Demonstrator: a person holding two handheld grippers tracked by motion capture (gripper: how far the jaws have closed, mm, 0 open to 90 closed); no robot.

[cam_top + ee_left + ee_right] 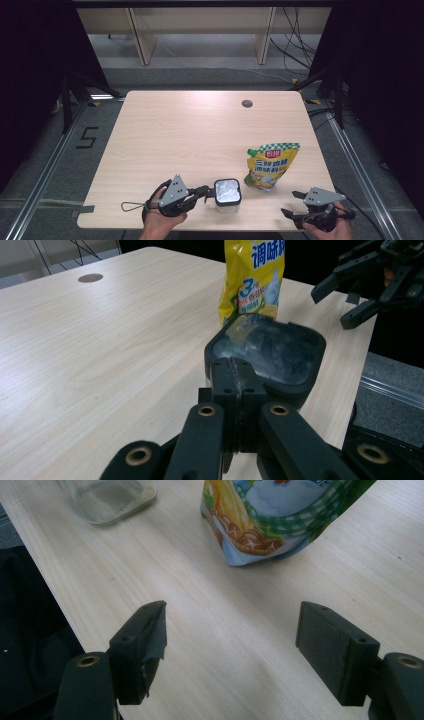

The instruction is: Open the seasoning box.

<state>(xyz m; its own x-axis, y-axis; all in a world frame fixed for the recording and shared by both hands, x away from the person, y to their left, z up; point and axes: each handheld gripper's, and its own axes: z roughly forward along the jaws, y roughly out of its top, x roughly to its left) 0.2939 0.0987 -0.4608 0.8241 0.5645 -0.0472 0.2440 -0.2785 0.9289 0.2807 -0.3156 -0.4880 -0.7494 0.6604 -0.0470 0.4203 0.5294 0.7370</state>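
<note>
A clear square jar with a black rim (227, 193) stands near the front edge of a pale wood table (190, 135), at about 6 o'clock on the top. The left gripper (209, 191), at the jar's 9 o'clock, has its jaws pressed together on the rim. A yellow seasoning pouch (270, 166) lies just beside the jar at 2 o'clock. The right gripper (294, 203) hovers at the jar's 3 o'clock, jaws wide apart, holding nothing. Grey floor, dark curtains and cables surround the table.

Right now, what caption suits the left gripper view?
Left gripper shut on a jar rim, yellow pouch behind.
</note>
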